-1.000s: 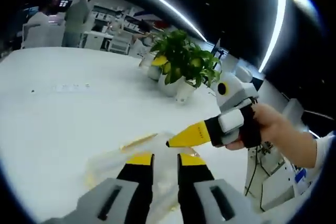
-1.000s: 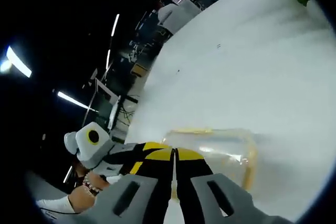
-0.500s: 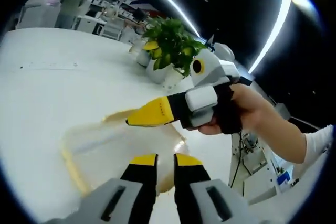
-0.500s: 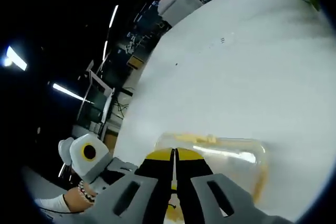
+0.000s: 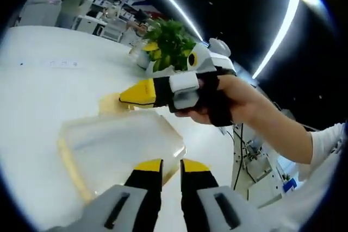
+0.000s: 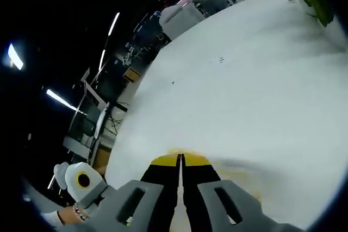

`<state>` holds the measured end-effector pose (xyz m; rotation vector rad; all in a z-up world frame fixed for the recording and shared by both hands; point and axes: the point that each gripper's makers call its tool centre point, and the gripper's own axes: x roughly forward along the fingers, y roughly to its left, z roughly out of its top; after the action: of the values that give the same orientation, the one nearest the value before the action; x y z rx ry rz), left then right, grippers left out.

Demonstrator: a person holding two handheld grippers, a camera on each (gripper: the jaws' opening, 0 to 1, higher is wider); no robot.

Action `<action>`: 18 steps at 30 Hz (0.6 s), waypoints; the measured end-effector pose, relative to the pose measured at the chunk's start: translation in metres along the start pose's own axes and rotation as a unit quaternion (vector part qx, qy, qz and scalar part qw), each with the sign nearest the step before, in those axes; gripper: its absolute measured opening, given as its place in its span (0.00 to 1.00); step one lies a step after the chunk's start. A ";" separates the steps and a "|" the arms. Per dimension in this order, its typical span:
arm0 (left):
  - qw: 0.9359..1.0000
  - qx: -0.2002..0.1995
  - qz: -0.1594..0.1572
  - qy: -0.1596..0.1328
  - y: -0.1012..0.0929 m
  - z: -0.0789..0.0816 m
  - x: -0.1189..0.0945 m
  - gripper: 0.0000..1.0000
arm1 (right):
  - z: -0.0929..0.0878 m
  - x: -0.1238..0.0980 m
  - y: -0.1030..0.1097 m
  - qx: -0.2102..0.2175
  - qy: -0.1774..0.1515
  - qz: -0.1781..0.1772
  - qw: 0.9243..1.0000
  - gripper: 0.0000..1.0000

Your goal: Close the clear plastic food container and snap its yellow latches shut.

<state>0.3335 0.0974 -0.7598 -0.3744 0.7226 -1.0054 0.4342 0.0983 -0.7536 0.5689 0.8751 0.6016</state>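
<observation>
Left gripper [image 5: 168, 165]: jaws a narrow gap apart, nothing between them; tips at the near edge of the container.
Right gripper [image 6: 180, 160]: jaws pressed together, nothing visibly gripped; tips low over the yellow edge of the container. In the left gripper view, enters from the right [image 5: 128, 93], held in a person's hand [image 5: 234, 101], yellow tip over the container's far side.
Clear plastic food container [image 5: 117, 148]: on the white table [image 5: 38, 91], directly ahead of the left jaws; lid appears down on the box, clear top facing up.
Yellow latches: one strip [image 5: 68, 167] along the container's left edge, another [image 5: 111, 101] at the far edge just under the right gripper's tip; snapped or not, cannot tell.
Potted plant [image 5: 166, 47]: beyond the container, behind the right gripper, well apart from the box.
Background: office furniture and ceiling light strips, far past the table.
</observation>
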 end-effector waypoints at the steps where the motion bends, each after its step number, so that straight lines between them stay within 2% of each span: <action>1: 1.000 0.000 0.000 0.000 0.000 0.000 0.000 0.04 | 0.000 0.000 -0.002 -0.004 0.000 -0.008 1.000 0.00; 5: 1.000 0.015 0.003 0.003 -0.002 -0.001 0.000 0.04 | -0.005 0.007 -0.003 -0.023 0.016 -0.016 0.999 0.00; 7: 1.000 0.024 0.004 0.005 -0.003 -0.001 0.000 0.04 | -0.010 0.010 -0.008 -0.035 0.028 -0.031 0.999 0.00; 8: 1.000 0.026 0.005 0.005 -0.002 -0.001 0.000 0.04 | -0.009 0.011 -0.008 -0.045 0.022 -0.033 0.998 0.00; 12: 0.999 0.045 0.008 0.014 -0.004 -0.002 0.000 0.05 | -0.011 0.010 -0.005 -0.061 0.037 -0.036 0.997 0.00; 14: 0.998 0.057 0.004 0.026 -0.006 -0.003 -0.002 0.07 | -0.009 0.009 0.001 -0.095 0.051 -0.025 0.994 0.05; 15: 0.997 0.069 -0.001 0.030 -0.008 -0.002 -0.003 0.14 | -0.007 0.008 0.005 -0.119 0.061 -0.019 0.991 0.09; 17: 0.992 0.122 -0.020 0.030 -0.019 0.006 -0.007 0.18 | -0.009 0.004 0.015 -0.210 0.110 -0.004 0.971 0.14; 18: 0.986 0.164 -0.011 0.038 -0.020 0.011 -0.009 0.19 | -0.015 -0.001 0.018 -0.285 0.161 -0.005 0.945 0.19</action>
<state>0.3252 0.0952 -0.7368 -0.0580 0.6086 -1.1439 0.4165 0.1130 -0.7486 -0.0647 0.9524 0.9132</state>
